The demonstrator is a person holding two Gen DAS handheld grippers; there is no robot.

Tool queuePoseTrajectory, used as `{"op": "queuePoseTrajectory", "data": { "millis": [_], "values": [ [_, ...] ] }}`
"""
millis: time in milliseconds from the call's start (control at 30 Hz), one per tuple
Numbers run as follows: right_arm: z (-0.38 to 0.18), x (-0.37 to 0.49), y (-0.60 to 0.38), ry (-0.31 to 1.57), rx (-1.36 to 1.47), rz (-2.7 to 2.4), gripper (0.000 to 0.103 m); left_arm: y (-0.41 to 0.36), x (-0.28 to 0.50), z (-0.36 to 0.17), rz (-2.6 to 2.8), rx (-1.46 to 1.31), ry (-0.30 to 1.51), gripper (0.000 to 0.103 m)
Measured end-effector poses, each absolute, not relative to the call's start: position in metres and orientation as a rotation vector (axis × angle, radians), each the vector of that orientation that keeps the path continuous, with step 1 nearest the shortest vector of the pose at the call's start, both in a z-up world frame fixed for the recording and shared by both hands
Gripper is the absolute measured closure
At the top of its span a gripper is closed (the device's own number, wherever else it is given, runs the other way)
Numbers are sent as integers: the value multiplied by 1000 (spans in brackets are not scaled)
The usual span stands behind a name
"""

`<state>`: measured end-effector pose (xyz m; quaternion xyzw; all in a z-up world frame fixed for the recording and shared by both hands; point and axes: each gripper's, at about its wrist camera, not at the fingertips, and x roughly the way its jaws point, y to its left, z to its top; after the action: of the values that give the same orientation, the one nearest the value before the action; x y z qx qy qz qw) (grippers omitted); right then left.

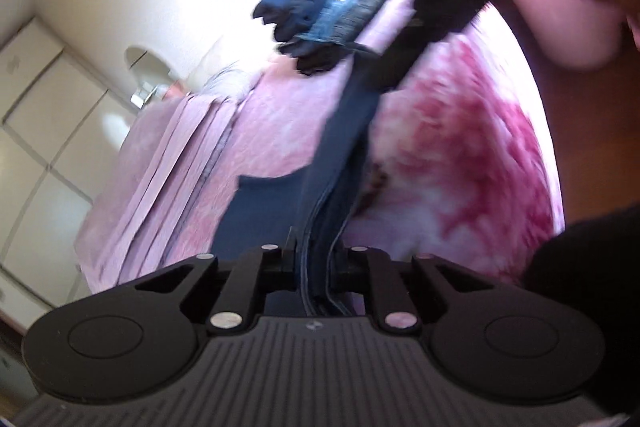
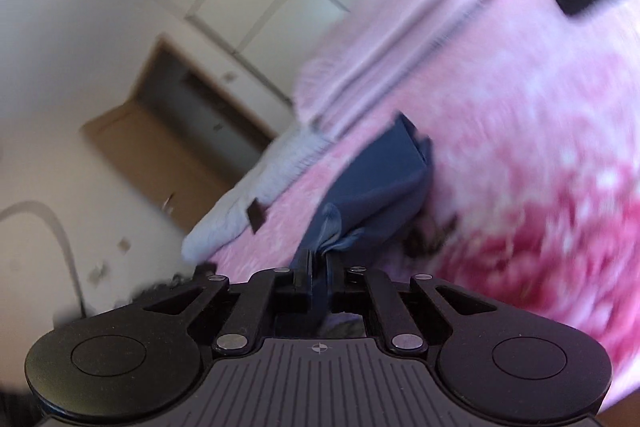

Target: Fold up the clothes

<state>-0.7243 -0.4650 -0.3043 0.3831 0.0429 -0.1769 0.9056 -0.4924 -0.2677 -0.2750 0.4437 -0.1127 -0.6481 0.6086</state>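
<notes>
Left gripper (image 1: 313, 259) pinching navy garment (image 1: 344, 147), right gripper (image 2: 319, 269) pinching its bunched edge

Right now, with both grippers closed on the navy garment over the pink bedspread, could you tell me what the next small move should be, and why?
Probably draw the grippers apart to pull the cloth taut. The left gripper pinches several layered edges of the navy garment, and the right gripper holds a bunched corner, with the cloth sagging onto the pink bedspread. Flattening it first should make a cleaner fold.
</notes>
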Motion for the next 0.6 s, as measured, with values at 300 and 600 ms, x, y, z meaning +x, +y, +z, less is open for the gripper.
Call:
{"op": "queuePoseTrajectory", "data": {
  "millis": [300, 600],
  "values": [
    [-312, -650, -472, 359, -50, -414, 3, -252, -433, -221, -1539, 902, -160, 93],
    [-362, -539, -456, 508, -846, -163, 3, -235, -417, -216, -1552, 910, -152, 93]
  ]
}}
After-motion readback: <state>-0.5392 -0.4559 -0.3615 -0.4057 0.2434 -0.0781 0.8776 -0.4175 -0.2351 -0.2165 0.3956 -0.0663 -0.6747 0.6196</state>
